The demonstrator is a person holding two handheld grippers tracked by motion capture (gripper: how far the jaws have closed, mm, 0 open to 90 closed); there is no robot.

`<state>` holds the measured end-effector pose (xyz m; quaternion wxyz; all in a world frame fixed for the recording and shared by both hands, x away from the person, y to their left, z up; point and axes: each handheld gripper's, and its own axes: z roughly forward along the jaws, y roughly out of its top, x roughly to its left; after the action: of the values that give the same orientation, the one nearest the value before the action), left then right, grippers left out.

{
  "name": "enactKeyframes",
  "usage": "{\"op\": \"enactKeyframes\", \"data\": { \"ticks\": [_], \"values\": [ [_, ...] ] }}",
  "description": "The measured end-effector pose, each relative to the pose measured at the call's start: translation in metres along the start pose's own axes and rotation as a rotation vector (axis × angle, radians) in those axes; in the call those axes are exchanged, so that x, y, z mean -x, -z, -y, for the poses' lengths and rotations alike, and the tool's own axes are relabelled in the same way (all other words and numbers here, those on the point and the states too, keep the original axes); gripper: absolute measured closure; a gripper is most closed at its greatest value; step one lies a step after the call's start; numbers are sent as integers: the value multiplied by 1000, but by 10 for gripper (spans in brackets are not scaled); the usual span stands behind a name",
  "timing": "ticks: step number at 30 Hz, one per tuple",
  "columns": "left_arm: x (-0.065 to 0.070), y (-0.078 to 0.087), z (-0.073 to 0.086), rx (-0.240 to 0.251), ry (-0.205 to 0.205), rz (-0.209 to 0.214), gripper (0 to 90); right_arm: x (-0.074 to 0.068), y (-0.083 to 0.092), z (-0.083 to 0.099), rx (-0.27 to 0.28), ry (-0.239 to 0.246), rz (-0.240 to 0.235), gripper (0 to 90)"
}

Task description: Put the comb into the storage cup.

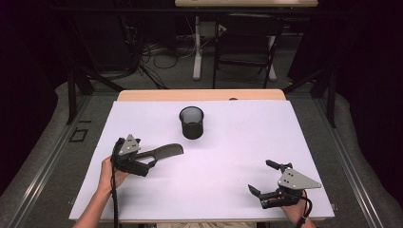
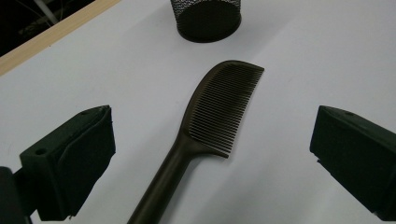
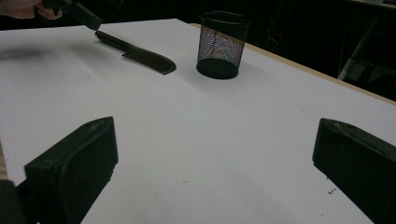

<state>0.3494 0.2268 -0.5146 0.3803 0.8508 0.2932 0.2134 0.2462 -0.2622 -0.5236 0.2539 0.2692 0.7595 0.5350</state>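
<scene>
while both claws gape, the comb (image 2: 219, 109) lies before the mesh cup (image 1: 191, 122).

Comb (image 2: 219, 109): dark brown, near black, uniform; fine parallel teeth read as close ribbing. In the right gripper view it looks flat black.

Mesh pen cup (image 1: 191, 122), beyond the comb: black wire mesh, fine grid pattern; a faint rainbow shimmer on the mesh in the right gripper view.

Table cover (image 1: 228, 156) under the comb: plain white, unpatterned, tinged pale lilac. Table edge (image 1: 199, 95) past the cup: light wood tan.

Left gripper (image 1: 149, 164): black body, grey three-cornered plate, black cable. Right gripper (image 1: 263, 176): same black, grey plate.

Floor (image 1: 28, 171) left of the table: grey.
</scene>
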Motion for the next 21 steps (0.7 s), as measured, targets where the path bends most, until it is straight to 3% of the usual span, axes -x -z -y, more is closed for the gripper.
{"op": "enactKeyframes", "data": {
  "ticks": [7,18,21],
  "values": [
    [-5,-5,-6,-53,-45,14,3,1,-1,1,-8,2,-4,0],
    [-11,-8,-14,-81,-81,25,3,1,-2,1,-7,0,-9,0],
    [-15,-5,-19,-90,-97,10,3,1,-2,1,-5,-3,-11,0]
  ]
}}
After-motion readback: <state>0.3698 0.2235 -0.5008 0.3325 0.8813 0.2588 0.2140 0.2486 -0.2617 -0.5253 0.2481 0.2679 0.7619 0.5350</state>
